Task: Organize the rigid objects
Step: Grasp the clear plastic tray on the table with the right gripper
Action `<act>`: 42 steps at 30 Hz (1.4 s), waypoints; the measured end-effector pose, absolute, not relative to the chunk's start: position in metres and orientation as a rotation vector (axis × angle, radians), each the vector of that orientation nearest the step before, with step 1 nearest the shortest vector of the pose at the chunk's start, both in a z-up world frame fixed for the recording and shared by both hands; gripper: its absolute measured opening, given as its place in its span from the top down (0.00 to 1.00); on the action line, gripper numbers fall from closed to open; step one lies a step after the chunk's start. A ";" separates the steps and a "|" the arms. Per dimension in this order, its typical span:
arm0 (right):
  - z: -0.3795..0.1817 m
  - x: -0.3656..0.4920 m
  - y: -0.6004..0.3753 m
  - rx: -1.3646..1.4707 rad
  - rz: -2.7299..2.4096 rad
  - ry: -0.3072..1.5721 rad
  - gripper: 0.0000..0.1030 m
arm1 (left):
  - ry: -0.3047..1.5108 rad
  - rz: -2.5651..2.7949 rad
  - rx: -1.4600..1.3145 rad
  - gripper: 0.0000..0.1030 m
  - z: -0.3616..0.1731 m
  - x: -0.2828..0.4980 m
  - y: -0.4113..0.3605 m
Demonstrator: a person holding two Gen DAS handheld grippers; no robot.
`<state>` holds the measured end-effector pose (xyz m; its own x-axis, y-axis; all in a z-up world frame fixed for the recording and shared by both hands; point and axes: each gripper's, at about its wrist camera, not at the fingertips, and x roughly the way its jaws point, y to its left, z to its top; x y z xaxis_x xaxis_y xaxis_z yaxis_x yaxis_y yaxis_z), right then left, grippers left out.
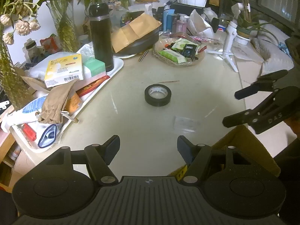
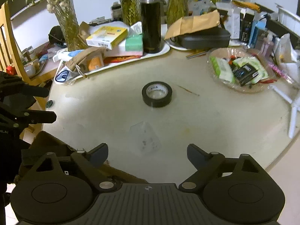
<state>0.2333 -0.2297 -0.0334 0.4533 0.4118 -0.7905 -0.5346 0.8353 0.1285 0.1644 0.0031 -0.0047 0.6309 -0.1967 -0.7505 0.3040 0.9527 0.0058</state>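
Item: roll of black tape (image 1: pixel 158 95), lying flat on the pale round table (image 1: pixel 206 86), hole upward. It sits straight ahead of the left gripper (image 1: pixel 148 146) and well apart from its fingertips, touching neither gripper.

Left gripper: jaws parted, nothing between them, only bare tabletop in the gap. A cardboard box (image 1: pixel 241 150) lies under its right finger, at the near table edge.

Right gripper (image 2: pixel 148 154): jaws spread wide and empty; the tape (image 2: pixel 157 94) lies ahead of it on the centre line, beyond a clear scrap of plastic film (image 2: pixel 145 138) that rests flat on the table just past the fingertips. In the left wrist view this gripper (image 1: pixel 229 108) shows at the right edge, over the table rim.

Ahead and to the left of both grippers: a white tray (image 1: pixel 116 69) piled with a yellow carton (image 1: pixel 63 71), a green tissue pack (image 1: pixel 94 67), a brown cloth pouch (image 1: pixel 56 105) and a tall black flask (image 1: pixel 101 37) standing upright at the tray's far end.

Beyond the tape: a dark case (image 1: pixel 138 43) with a brown envelope (image 1: pixel 135 30) lying on top.

Ahead and to the right: a clear dish (image 1: pixel 178 53) holding green packets and a small black box. Further right, a white tripod stand (image 1: pixel 229 37), upright.

Far left edge: glass vases (image 2: pixel 69 18) with green stems and dried flowers.
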 end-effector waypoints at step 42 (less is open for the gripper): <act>-0.103 0.300 -0.160 -0.405 0.673 1.130 0.66 | 0.853 -0.258 0.082 0.35 -0.022 0.218 0.018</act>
<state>0.3005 -0.1599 -0.1027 0.2630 0.2850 -0.9217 -0.6745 0.7374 0.0355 0.2183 0.0176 -0.0218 0.6287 -0.1925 -0.7535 0.2576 0.9657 -0.0318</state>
